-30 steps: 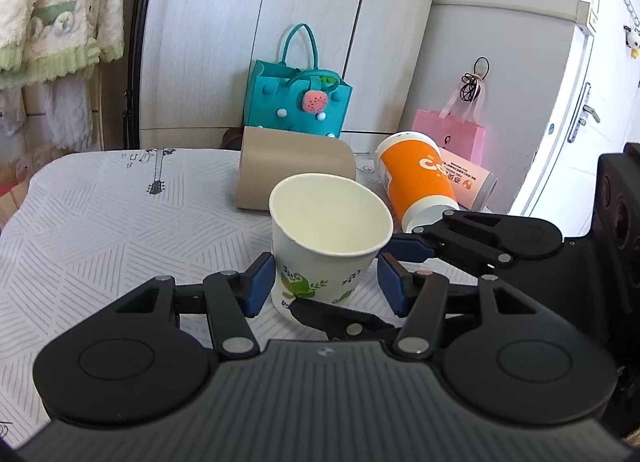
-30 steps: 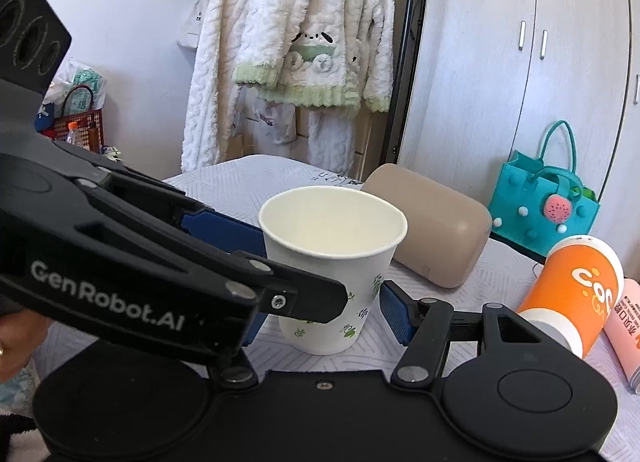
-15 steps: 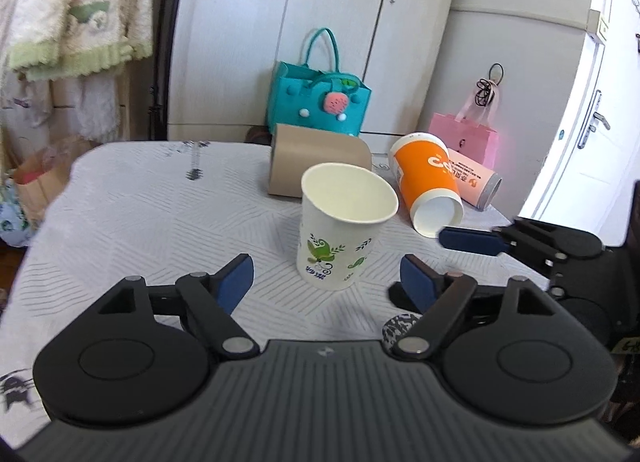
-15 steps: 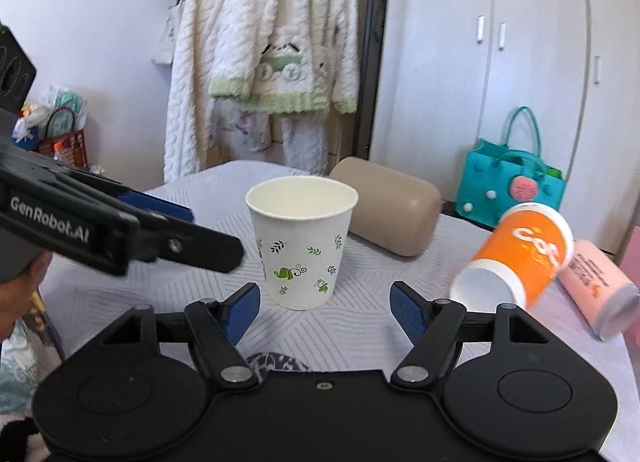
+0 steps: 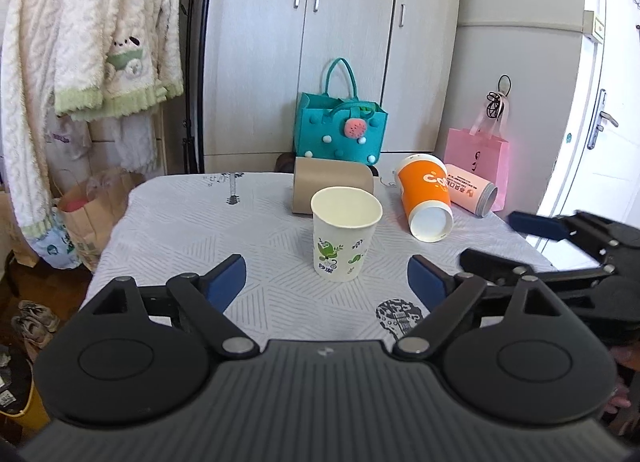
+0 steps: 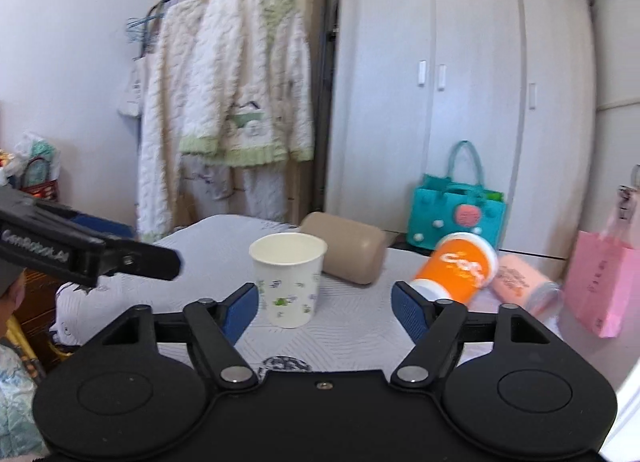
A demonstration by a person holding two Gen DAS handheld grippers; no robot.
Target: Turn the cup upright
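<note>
We see the white paper cup with green leaf prints [image 5: 346, 238] standing upright, mouth up, on the white line-patterned tablecloth [image 5: 200, 230], just right of centre in the left wrist view and a little left of centre in the right wrist view [image 6: 289, 279]. In the lower half of the left wrist view our left gripper [image 5: 326, 277] holds its blue-padded fingers [image 5: 224, 280] wide apart, with the cup beyond the tips and touching neither pad. Our right gripper [image 6: 325, 310] in the right wrist view is likewise spread wide, the cup sitting just past its left pad and free of it; the same tool juts in from the right edge of the left wrist view [image 5: 560, 238], slightly blurred. Directly behind the cup a tan cardboard-coloured cylinder [image 5: 332, 186] lies on its side. To the right of that, in the left wrist view, an orange and white paper cup [image 5: 426, 198] lies tipped over with its open mouth toward us, and a pink cylindrical container [image 5: 472, 190] lies just beside it. In the upper middle a teal felt handbag [image 5: 340, 134] stands before the grey wardrobe doors [image 5: 340, 42], a pink paper gift bag [image 5: 478, 154] is at right, and fluffy white garments with green trim [image 5: 100, 42] hang at upper left.
</note>
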